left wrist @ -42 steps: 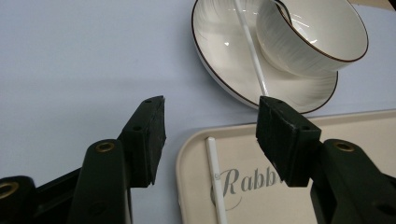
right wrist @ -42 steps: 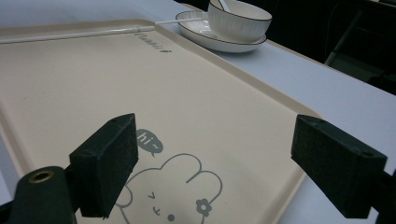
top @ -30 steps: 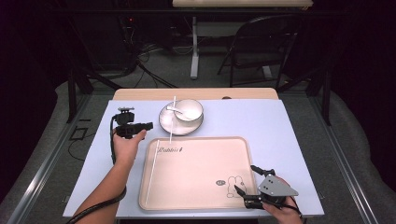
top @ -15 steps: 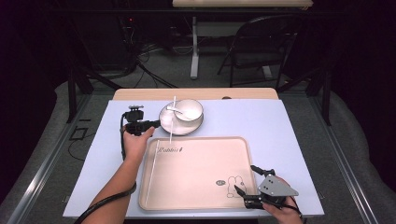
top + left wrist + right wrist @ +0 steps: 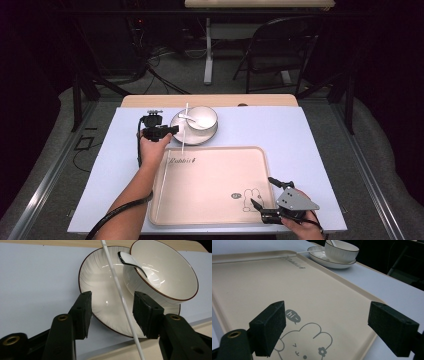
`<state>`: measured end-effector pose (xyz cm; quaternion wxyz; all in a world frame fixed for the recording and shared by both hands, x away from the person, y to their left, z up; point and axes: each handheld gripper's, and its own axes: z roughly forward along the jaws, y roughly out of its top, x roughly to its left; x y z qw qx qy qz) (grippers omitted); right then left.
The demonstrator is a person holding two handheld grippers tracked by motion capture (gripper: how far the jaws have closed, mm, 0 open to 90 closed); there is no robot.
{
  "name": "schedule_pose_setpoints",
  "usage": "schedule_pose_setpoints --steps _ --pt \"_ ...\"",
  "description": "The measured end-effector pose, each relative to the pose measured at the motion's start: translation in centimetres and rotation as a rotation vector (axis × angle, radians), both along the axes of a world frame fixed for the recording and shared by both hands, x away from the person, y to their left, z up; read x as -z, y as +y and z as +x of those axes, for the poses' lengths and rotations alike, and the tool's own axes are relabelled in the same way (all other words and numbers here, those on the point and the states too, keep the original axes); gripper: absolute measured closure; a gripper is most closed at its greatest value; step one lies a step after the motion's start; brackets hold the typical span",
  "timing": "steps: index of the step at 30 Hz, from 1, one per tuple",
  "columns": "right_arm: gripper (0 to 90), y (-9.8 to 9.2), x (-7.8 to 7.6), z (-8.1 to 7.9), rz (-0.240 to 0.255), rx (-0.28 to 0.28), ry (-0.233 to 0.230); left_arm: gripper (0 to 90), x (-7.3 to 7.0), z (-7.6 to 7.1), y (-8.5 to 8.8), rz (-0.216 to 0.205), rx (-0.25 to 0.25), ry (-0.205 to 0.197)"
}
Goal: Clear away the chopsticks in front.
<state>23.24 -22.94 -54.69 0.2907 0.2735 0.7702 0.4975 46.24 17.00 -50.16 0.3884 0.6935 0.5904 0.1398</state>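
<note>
Now we hold the left gripper (image 5: pixel 111 312) at the white ribbed plate's (image 5: pixel 176 131) nine o'clock edge, jaws just closing yet clear of the thin white chopstick (image 5: pixel 120 291) between them. At the beige tray's (image 5: pixel 215 200) five o'clock corner, our right gripper (image 5: pixel 332 327) gapes wide, holding nothing.

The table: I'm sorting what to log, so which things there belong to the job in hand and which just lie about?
In the job:
left gripper, jaws just been closing
white stick between them, unpinched
plate

Lying about:
bowl
spoon
tray
right gripper, open
</note>
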Motion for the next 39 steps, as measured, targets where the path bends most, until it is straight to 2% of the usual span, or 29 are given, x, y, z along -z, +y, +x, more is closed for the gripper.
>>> schedule_pose_setpoints --steps 2,7,12,23,27,34,39 --pt "14.2 0.0 0.0 0.0 0.000 0.000 0.000 51.9 0.1 0.2 -0.2 -0.004 0.003 0.009" --pt "14.1 0.0 0.0 0.0 0.002 -0.001 0.002 58.1 0.2 0.7 -0.7 0.003 -0.006 -0.004" --pt "14.1 0.0 0.0 0.0 0.002 -0.003 0.002 61.7 0.8 1.1 -1.1 -0.005 -0.013 0.009" --pt "14.1 0.0 0.0 0.0 0.002 -0.007 0.000 64.1 2.2 1.7 -1.8 -0.002 -0.006 0.025" --pt "14.2 0.0 0.0 0.0 0.002 -0.007 0.001 65.2 2.4 1.9 -2.1 -0.013 0.000 0.036" --pt "14.2 0.0 0.0 0.0 0.004 -0.006 0.001 67.5 2.5 2.4 -2.8 0.006 0.014 0.048" --pt "14.1 0.0 0.0 0.0 0.006 -0.005 0.002 69.2 2.7 2.8 -3.0 -0.002 0.015 0.069"
